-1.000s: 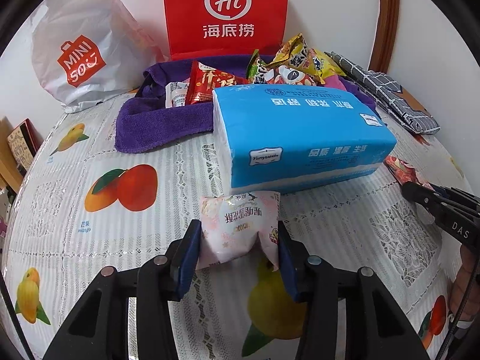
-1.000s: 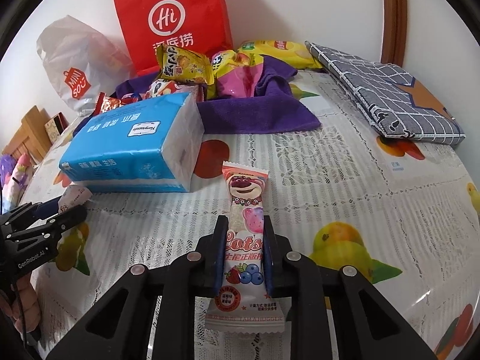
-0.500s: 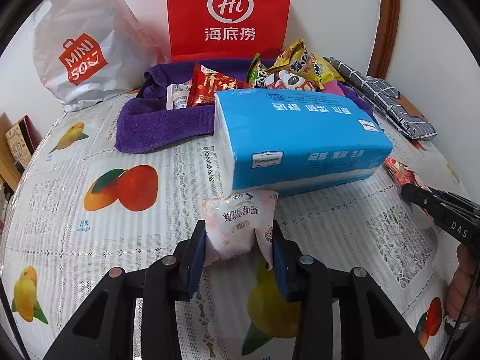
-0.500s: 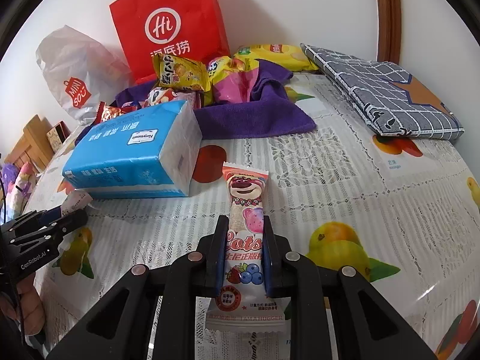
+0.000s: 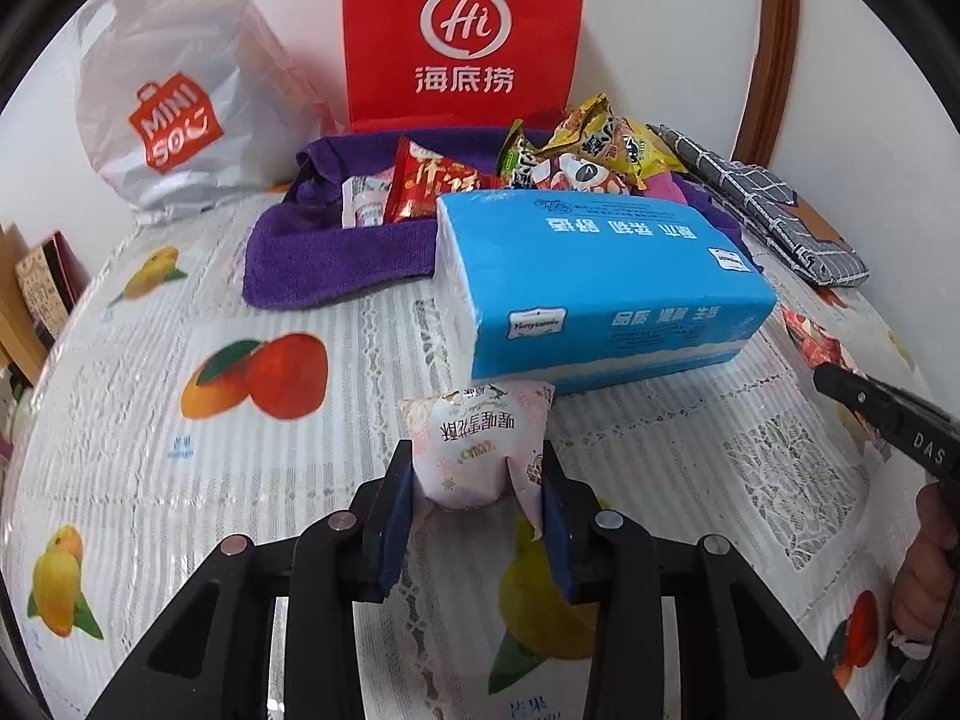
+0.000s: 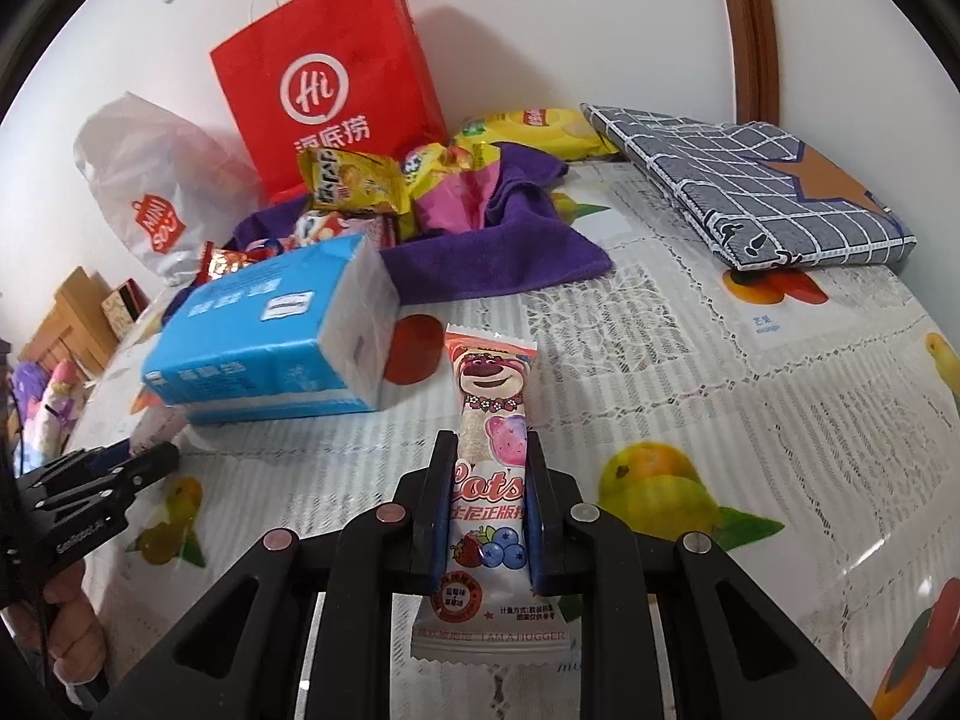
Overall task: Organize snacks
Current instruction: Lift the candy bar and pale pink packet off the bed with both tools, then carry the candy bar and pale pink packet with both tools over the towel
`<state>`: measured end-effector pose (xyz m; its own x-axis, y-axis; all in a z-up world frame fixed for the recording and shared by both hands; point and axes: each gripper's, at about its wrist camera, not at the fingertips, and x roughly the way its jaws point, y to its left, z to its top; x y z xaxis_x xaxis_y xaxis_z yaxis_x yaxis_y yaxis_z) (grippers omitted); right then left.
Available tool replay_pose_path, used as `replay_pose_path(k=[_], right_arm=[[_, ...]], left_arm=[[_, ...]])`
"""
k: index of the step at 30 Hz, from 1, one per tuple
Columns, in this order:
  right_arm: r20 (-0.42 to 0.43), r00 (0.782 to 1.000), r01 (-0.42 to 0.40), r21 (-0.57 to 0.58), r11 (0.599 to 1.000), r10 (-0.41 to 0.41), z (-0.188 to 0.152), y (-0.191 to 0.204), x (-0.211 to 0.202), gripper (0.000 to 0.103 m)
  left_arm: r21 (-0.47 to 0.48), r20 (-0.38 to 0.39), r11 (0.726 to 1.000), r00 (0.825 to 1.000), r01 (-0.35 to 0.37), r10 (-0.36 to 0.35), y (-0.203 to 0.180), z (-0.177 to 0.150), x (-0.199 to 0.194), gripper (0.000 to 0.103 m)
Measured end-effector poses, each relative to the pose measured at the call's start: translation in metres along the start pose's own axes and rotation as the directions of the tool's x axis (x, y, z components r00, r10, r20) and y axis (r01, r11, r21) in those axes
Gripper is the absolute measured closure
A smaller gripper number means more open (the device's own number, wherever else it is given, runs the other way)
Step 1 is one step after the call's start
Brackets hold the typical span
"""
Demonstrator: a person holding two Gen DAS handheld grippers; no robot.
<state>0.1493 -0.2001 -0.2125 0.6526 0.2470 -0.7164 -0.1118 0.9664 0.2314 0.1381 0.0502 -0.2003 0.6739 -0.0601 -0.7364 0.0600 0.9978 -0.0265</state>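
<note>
I keep both grippers tilted down to the table. My left gripper (image 5: pixel 479 501) has just been closing on the pink pouch (image 5: pixel 477 450); my right gripper (image 6: pixel 487 501) clamps the Lotso bar (image 6: pixel 489 462). Only the right view shows the yellow chips bag (image 6: pixel 534 129).

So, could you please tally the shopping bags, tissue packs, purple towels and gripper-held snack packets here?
Shopping bags: 2 (red paper bag, white plastic bag)
Tissue packs: 1 (blue tissue pack)
Purple towels: 1 (purple towel)
Held snack packets: 2 (pink packet in the left gripper, whose jaws have just been closing on it; Lotso bar in the right gripper)
Total: 6
</note>
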Motion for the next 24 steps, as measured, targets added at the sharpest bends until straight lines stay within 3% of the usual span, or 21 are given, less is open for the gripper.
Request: replay_pose_path(k=[12,24], right_arm=[[0.072,0.996,-0.04,-0.072,0.997,0.045,0.013,0.029,-0.042,0.083],[0.154,0.986,-0.043,-0.135,0.99,0.064,0.05,0.058,-0.076,0.083]], left_arm=[[-0.017,0.048,1.0,0.999,0.006,-0.005,0.008,0.005,-0.048,0.068],[-0.038,0.091,0.999,0.995,-0.027,0.031,0.016,0.037,-0.088,0.068]])
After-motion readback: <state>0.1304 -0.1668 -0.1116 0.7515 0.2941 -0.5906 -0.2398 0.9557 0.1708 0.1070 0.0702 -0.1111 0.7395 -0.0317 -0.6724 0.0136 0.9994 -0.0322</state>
